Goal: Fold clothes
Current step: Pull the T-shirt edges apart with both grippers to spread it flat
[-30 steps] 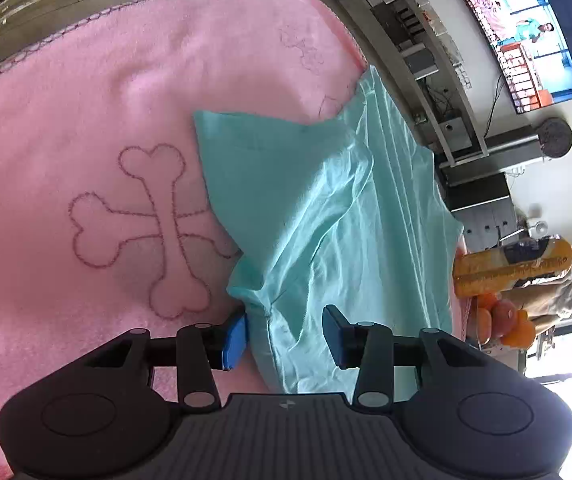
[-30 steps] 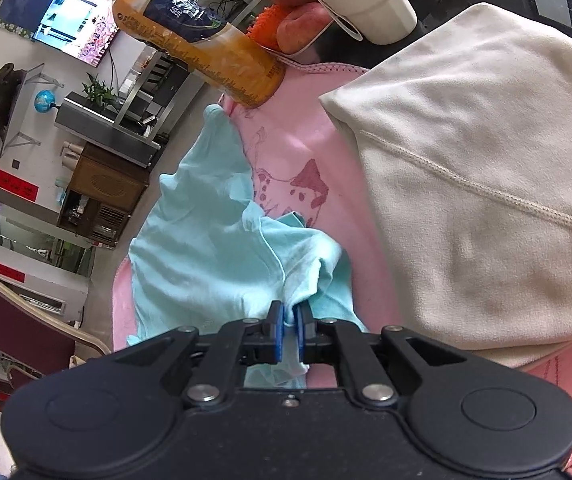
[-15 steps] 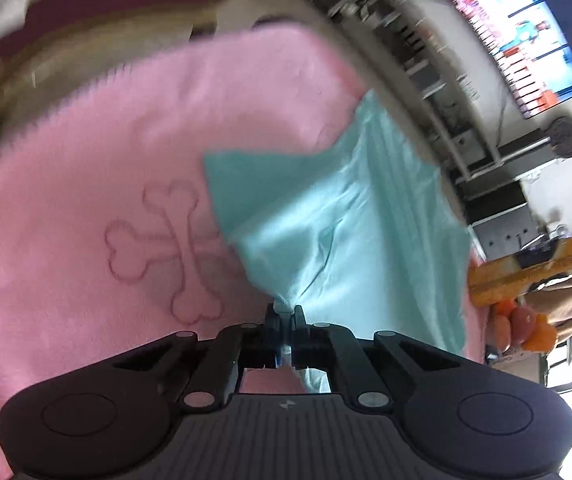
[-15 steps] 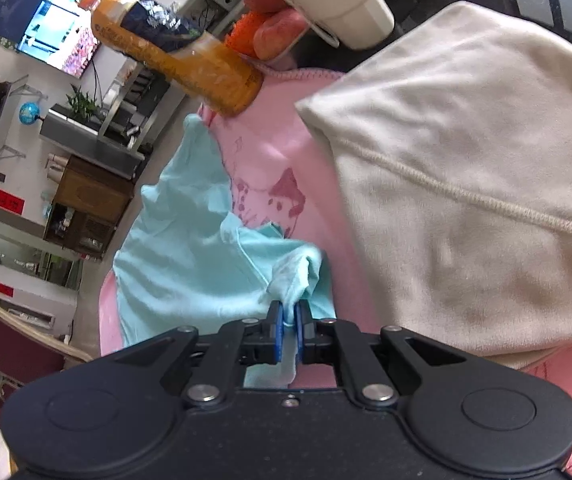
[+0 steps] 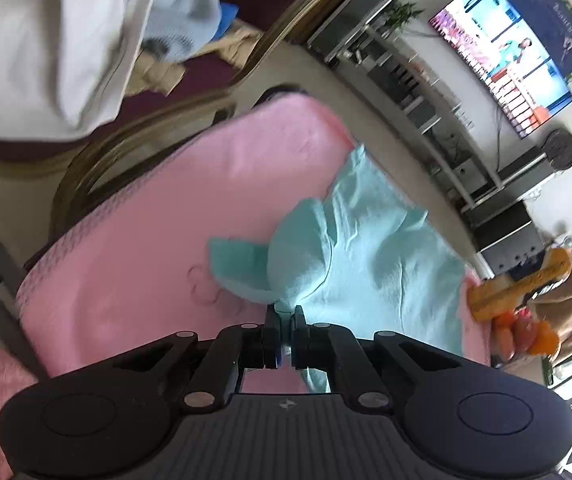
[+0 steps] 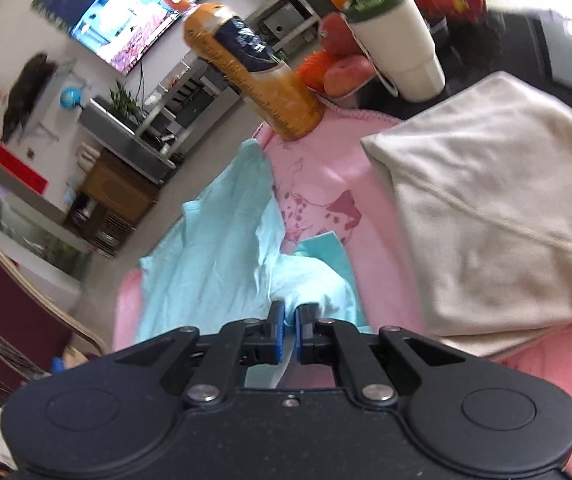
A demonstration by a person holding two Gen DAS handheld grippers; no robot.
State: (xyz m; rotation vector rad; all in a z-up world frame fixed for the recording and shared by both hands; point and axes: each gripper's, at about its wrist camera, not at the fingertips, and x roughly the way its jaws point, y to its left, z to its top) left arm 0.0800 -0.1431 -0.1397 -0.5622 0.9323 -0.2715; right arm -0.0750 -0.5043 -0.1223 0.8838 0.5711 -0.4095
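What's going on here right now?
A person is folding a teal shirt on a pink blanket with two handheld grippers. The left gripper and the right gripper are each shut on a bunch of the shirt near its edge, with the rest spread on the blanket. A folded beige garment lies beside it, and a bottle stands at the blanket's far end.

A home living room: wall television (image 5: 502, 46) above a media shelf (image 5: 426, 92), potted plant (image 6: 123, 98), wooden cabinet (image 6: 119, 196).
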